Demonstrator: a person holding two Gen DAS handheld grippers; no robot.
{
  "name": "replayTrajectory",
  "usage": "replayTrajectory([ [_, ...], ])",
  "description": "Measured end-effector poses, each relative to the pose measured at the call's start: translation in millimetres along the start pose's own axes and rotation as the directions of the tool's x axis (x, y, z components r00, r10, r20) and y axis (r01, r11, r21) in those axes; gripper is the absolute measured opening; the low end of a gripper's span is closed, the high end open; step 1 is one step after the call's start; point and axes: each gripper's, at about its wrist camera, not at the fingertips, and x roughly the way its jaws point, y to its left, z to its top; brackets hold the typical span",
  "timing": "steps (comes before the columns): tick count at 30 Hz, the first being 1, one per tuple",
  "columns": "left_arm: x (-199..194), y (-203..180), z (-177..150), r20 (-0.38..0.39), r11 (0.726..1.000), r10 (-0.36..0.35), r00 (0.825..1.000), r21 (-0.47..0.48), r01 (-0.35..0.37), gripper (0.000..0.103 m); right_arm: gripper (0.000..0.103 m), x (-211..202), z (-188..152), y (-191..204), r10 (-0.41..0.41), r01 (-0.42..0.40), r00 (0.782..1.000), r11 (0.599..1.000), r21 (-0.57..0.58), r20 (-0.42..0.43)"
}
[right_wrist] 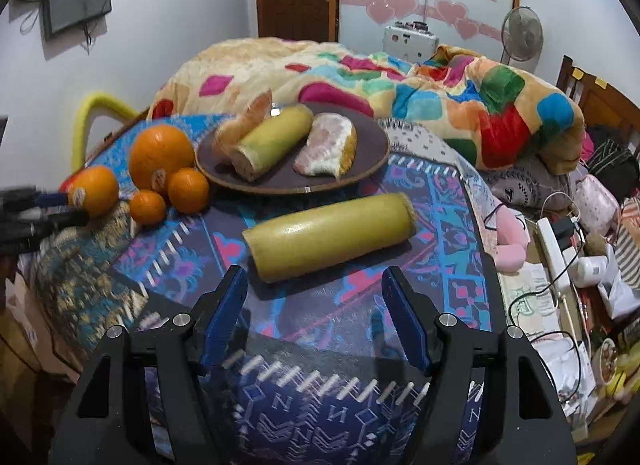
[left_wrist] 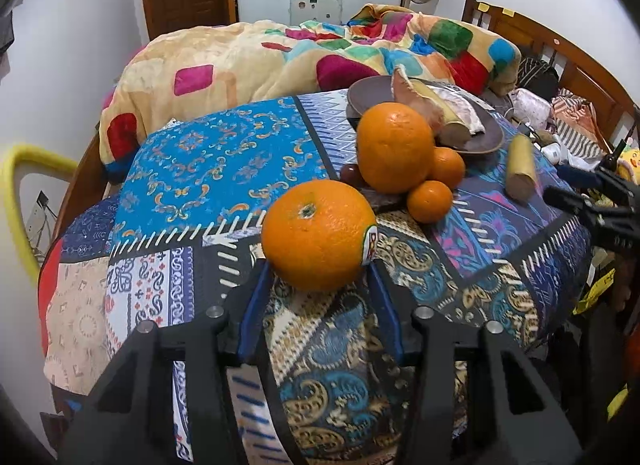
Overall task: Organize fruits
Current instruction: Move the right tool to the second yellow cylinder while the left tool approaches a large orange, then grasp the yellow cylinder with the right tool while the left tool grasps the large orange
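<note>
Your left gripper (left_wrist: 318, 265) has its jaws clamped on the big orange (left_wrist: 319, 233), near the worktop's (left_wrist: 224, 161) front edge, with bare cloth to its left. Your right gripper (right_wrist: 314, 285) has wide, empty jaws just short of the yellow-green cylinder (right_wrist: 330, 235). The brown plate (right_wrist: 360, 163) lies beyond it, near the far edge against the blanket (right_wrist: 460, 105).
</note>
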Motion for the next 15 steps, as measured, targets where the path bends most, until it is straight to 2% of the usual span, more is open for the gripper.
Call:
replayTrajectory([
  [1, -2.6, -2.1, -0.8, 0.005, 1.0, -0.007, 1.0, 0.004, 0.007, 0.036, 0.076, 0.0, 3.3, 3.0, 0.0, 0.0, 1.0, 1.0, 0.007, 0.012],
  [2, -5.0, -4.2, -1.2, 0.008, 1.0, -0.016, 1.0, 0.008, 0.016, 0.034, 0.078, 1.4, 5.2, 4.5, -0.004, 0.004, 1.0, 1.0, 0.013, 0.019],
  [3, -6.8, -6.2, -2.0, 0.008, 1.0, -0.025, 1.0, 0.013, 0.025, 0.034, 0.082, 3.6, 8.2, 6.0, -0.009, 0.008, 1.0, 1.0, 0.022, 0.029],
  [7, -7.2, -11.5, -2.5, 0.011, 0.999, 0.003, 1.0, 0.041, -0.004, 0.036, 0.083, 22.6, 21.4, 13.1, -0.023, 0.021, 0.999, 0.998, 0.067, 0.029],
  [9, -6.4, -12.0, -3.5, 0.012, 0.999, -0.001, 1.0, 0.048, 0.0, 0.043, 0.083, 32.6, 24.7, 14.4, -0.043, 0.041, 0.999, 0.995, 0.089, 0.021],
  [11, -5.5, -11.4, -4.4, 0.023, 0.999, 0.012, 1.0, 0.05, -0.013, 0.061, 0.086, 41.3, 25.9, 12.3, -0.052, 0.051, 0.999, 0.992, 0.114, 0.001],
  [14, -2.1, -7.3, -3.4, 0.033, 0.999, 0.029, 0.999, 0.042, -0.03, 0.063, 0.087, 52.1, 25.1, 8.6, -0.07, 0.074, 0.997, 0.986, 0.146, -0.032],
  [15, -0.3, -5.1, -2.3, 0.032, 0.999, 0.028, 0.999, 0.035, -0.029, 0.064, 0.084, 53.9, 23.2, 4.9, -0.057, 0.063, 0.998, 0.986, 0.155, -0.039],
])
